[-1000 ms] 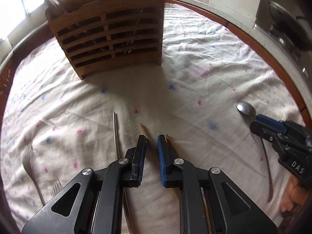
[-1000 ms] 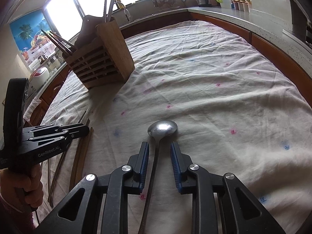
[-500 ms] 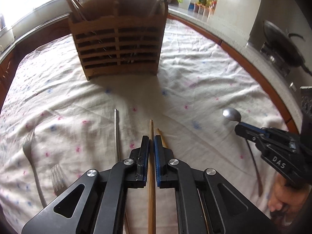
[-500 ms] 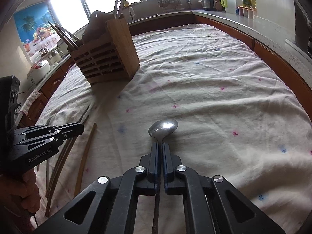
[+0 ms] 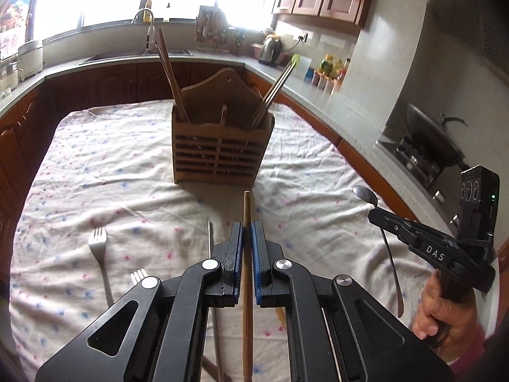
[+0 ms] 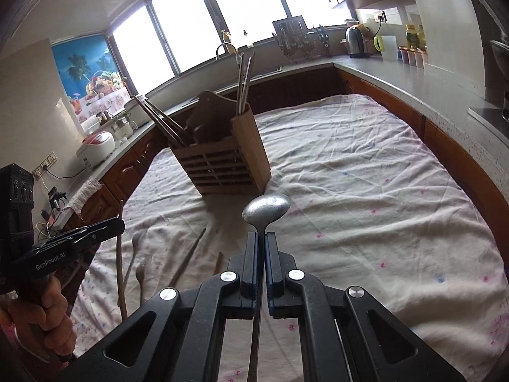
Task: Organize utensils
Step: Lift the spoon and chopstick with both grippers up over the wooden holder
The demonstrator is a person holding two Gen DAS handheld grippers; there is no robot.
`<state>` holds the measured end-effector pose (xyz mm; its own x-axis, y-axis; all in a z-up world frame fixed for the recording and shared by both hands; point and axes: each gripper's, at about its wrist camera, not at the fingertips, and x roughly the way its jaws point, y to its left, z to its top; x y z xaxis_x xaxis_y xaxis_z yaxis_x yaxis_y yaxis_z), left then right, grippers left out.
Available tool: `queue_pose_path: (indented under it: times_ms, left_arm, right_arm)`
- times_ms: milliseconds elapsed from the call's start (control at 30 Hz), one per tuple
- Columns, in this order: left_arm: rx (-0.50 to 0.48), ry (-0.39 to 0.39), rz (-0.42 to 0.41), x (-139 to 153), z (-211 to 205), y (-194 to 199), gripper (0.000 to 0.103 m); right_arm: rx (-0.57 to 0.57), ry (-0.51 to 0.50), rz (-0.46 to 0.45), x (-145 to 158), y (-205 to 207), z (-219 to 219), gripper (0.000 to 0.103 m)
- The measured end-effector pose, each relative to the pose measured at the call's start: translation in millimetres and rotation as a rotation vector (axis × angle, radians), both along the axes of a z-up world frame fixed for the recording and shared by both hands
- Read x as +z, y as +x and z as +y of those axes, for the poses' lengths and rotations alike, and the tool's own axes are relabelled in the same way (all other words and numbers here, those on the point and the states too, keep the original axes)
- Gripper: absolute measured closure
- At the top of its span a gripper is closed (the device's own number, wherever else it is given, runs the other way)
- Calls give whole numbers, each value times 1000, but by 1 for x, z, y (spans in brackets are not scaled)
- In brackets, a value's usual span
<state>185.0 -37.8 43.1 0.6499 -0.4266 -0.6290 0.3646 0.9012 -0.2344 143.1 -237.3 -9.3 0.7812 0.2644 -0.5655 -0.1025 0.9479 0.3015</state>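
Both picks now lifted off the tabletop (image 5: 318, 165): left tongs (image 5: 247, 235) clamped on one wooden chopstick (image 5: 246, 210), right tongs (image 6: 264, 248) clamped on one spoon (image 6: 266, 208). Next judged: drop into holder (image 5: 219, 149). Left lying: two forks (image 5: 98, 245), one metal chopstick (image 5: 210, 238).

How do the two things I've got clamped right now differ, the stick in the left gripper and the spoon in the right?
The left gripper is shut on a wooden chopstick: brown, straight, blunt-tipped. The right gripper is shut on a metal spoon: silvery, with a broad oval bowl ahead of the fingertips. The spoon's thin handle bends; the chopstick is stiff and even. Both point toward the wooden utensil holder.
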Motion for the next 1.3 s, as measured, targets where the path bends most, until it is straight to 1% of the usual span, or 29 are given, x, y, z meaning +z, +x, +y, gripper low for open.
queue_pose_path:
  times_ms: [233,367,533,833,1033,1300]
  left_arm:
    - [15,-44,-65,29,18,-14,98]
    - [28,-67,-92,39,26,-16,98]
    - [48,-89,-117,47,34,-16,98]
    - [65,-113,-135,57,41,-8,98]
    - [69,-121,-137,59,42,-4,98]
    - [71,-128,-141,60,42,1,98]
  right_arm:
    - [21,7,-88,31,-9,4,99]
    - [22,10,-126,44,-10,5,99]
    - [24,26,-158,53,-8,4,99]
    - [9,70,-178,54,1,-1,99]
    - [10,107,-166,49,9,-4,99]
    - [9,98,-165,48,14,-4,99]
